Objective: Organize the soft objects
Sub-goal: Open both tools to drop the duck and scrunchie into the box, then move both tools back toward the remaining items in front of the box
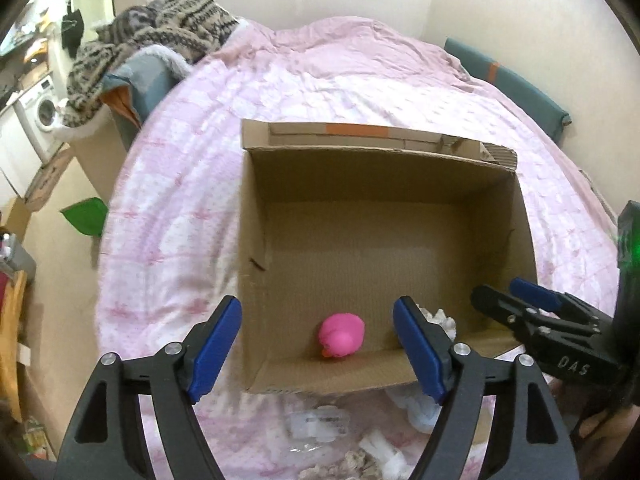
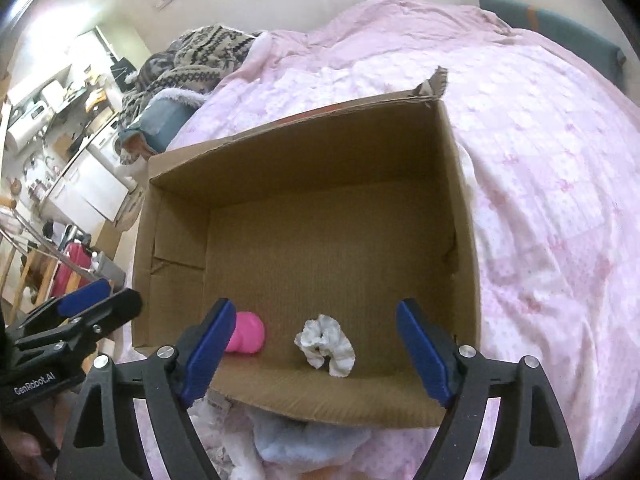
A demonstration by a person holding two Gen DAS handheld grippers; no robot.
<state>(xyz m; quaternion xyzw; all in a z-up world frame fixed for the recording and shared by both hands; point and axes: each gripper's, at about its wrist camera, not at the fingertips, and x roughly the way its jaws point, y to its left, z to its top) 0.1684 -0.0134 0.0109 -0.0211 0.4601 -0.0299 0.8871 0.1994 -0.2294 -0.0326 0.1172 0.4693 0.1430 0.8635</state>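
Note:
An open cardboard box (image 1: 256,216) sits on the pink bed; it also shows in the right wrist view (image 2: 464,208). Inside it, near the front wall, lie a pink rubber duck (image 1: 342,335) (image 2: 248,334) and a white scrunched soft item (image 2: 326,342), partly seen behind my left finger (image 1: 440,318). My left gripper (image 1: 318,346) is open and empty over the box's front edge. My right gripper (image 2: 316,350) is open and empty, also over the front edge; it shows at the right of the left wrist view (image 1: 516,300). Several soft white and pale blue items (image 1: 416,404) (image 2: 304,440) lie on the bed in front of the box.
The pink patterned bedspread (image 1: 180,184) (image 2: 560,200) surrounds the box. A patterned knit blanket (image 1: 160,28) is heaped at the bed's far left. A teal cushion (image 1: 508,80) lies at the far right. A clear plastic packet (image 1: 316,424) lies in front of the box. A washing machine (image 1: 42,112) stands off to the left.

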